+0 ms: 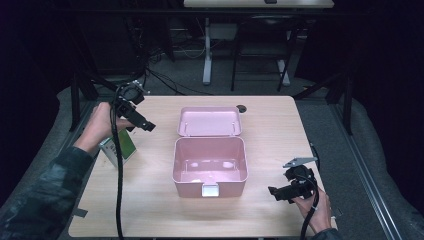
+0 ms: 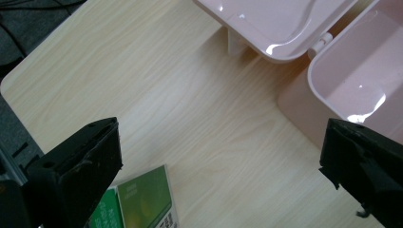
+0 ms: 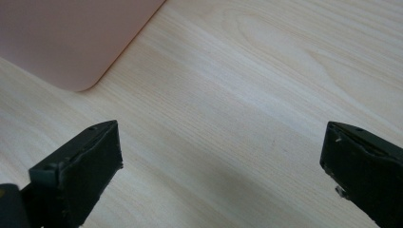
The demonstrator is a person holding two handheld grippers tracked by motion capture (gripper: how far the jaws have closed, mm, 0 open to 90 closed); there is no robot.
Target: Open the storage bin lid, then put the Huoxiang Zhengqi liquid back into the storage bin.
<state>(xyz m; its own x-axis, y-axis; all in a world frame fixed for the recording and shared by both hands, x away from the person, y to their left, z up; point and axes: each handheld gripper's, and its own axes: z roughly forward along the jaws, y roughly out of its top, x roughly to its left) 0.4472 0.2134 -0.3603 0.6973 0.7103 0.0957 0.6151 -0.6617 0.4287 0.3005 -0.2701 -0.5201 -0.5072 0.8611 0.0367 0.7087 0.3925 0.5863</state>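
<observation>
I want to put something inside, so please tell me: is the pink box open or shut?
Open. The pink box has its lid swung back behind it, and the high view looks straight into its interior.

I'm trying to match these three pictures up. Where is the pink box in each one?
High view: the pink box sits mid-table, open, lid tipped back.
Left gripper view: upper right corner, its lid beside it at the top, above the right finger.
Right gripper view: upper left corner, one rounded pink corner.
Shared landmark: the pale wood table under the box in all three.
</observation>
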